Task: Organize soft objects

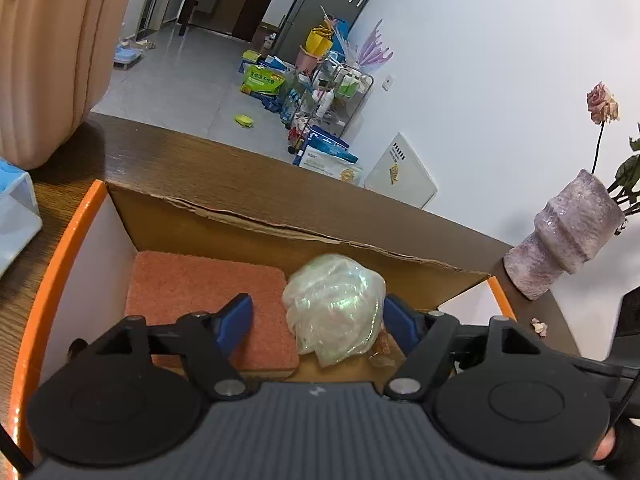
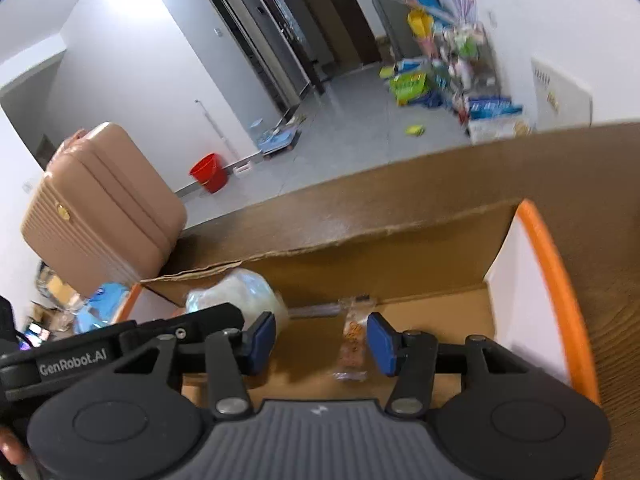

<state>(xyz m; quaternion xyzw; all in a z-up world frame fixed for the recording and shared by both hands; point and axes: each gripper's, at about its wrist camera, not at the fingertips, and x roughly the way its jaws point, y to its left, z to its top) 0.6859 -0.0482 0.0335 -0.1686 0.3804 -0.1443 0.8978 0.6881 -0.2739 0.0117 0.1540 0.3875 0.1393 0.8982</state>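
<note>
Looking down from two wrist cameras, both claws hang over an open cardboard box that sits on a dark wood worktop. The box has an orange rim, white side walls and a ragged, torn far edge. The left claw stands open, its blue pads wide apart; a crumpled ball of clear plastic wrap lies between them on the box floor, close against the right-hand pad, with no squeeze visible. Just left of the ball, touching it or nearly so, an orange sponge lies flat in the box's left part, one pad above it. The right claw is also open, its pads apart over bare cardboard, and a small clear packet of orange snacks lies loose between them, nearer the right-hand pad. In this view the plastic ball shows behind the left-hand pad, and the box floor to the right of the packet is bare up to the white wall. Outside the box, a pink ribbed case stands on the worktop by the box's left corner, a blue and white tissue pack lies beside it, and a mottled vase holding a dried rose stands near the right corner.
</note>
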